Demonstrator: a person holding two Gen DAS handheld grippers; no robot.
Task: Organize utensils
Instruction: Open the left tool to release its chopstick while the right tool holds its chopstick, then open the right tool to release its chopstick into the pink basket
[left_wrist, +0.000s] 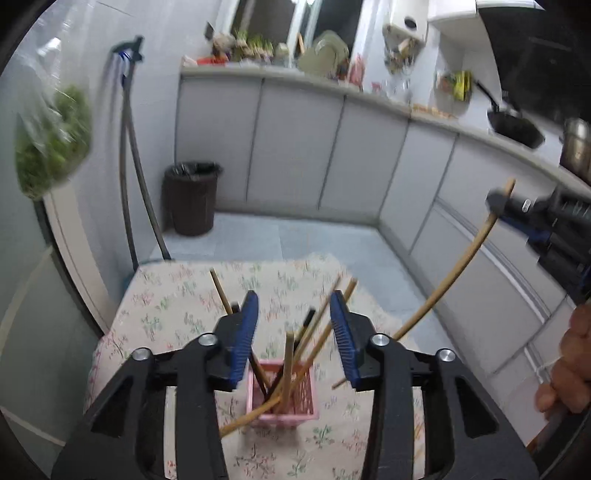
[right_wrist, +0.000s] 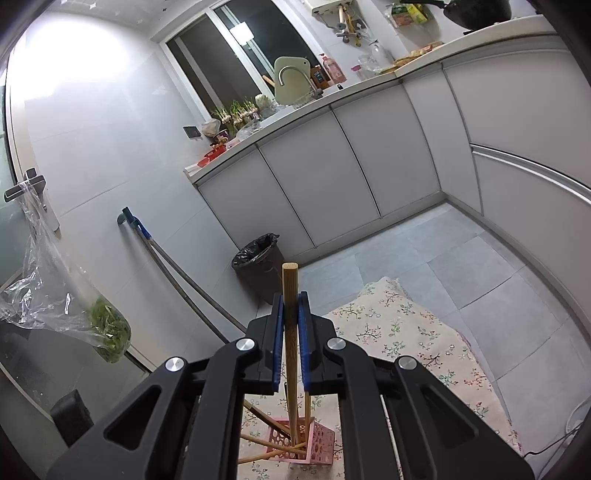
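Chopsticks (left_wrist: 291, 365) stand and lean in a pink perforated basket (left_wrist: 282, 406) on a floral tablecloth (left_wrist: 166, 302) in a tiled kitchen. Above it, the left gripper (left_wrist: 293, 332) hangs with its blue pads parted and nothing between them. The right gripper (right_wrist: 290, 325) is clamped on a single wooden chopstick (right_wrist: 290, 295), whose lower end reaches into the basket. A brown waste bin (right_wrist: 258, 262) stands by the cabinets.
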